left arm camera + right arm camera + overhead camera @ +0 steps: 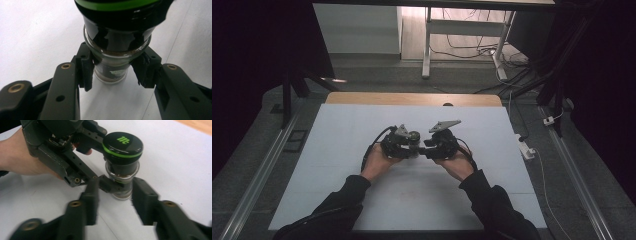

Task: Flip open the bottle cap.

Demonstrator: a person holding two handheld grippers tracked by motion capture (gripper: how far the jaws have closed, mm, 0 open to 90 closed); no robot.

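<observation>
Your dark-sleeved forearms rise from the bottom of the high view, hands meeting over the white table (337,150), left gripper (411,146) facing right gripper (426,149) so one steadies what the other takes. From the left gripper view, black pads (86,71) pinch the small glass jar (113,67) below its black green-ringed cap (120,10). From the right gripper view, your jaws flank the jar, part open, not touching
</observation>
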